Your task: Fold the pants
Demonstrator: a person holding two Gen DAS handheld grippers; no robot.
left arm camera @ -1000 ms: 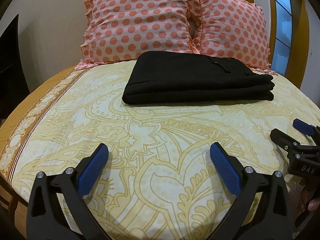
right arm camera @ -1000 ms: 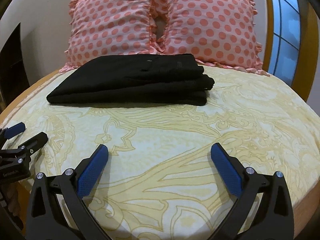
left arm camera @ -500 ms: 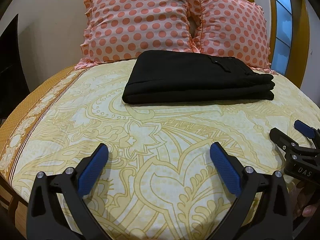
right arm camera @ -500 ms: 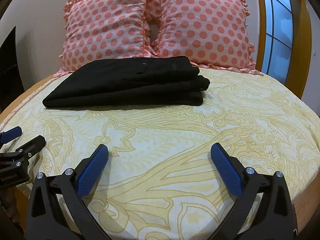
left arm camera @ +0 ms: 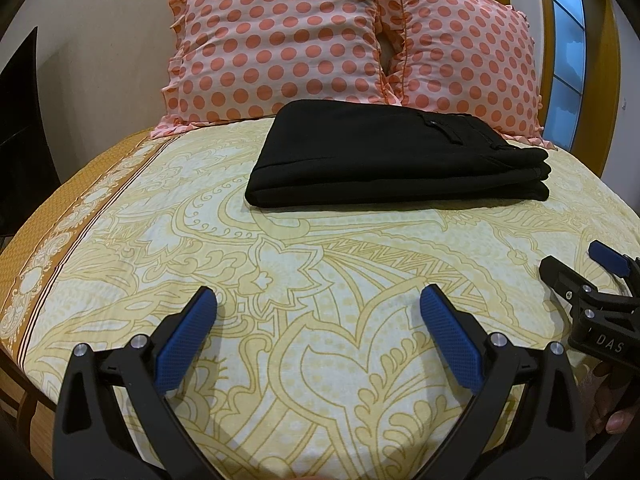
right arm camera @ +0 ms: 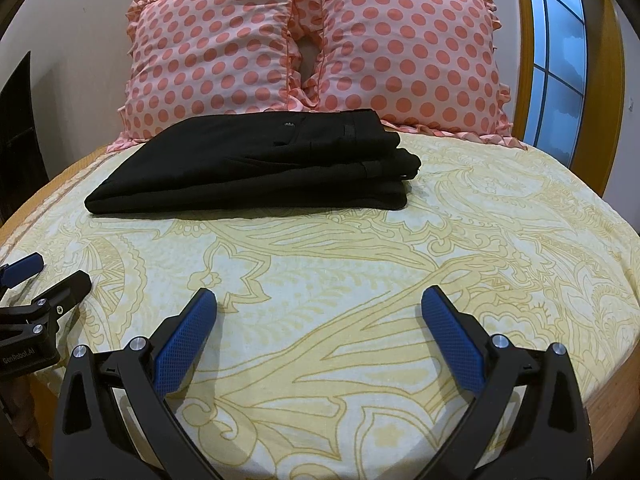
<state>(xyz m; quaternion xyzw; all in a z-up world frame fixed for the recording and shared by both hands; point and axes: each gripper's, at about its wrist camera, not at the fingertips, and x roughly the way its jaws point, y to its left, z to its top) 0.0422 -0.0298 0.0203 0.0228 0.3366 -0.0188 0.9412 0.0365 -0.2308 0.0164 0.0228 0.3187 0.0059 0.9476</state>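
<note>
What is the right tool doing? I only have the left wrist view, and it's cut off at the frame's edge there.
Observer: The right tool is open, with only the bedsheet between its pads.
Operator: And how does my left tool look from the side?
Observer: The left tool has its fingers spread and grips nothing. It is well short of the black pants.
Operator: What lies right of the pants, past my frame?
Observer: The sheet runs on to the bed's wooden edge, and a paned window stands beyond it.
</note>
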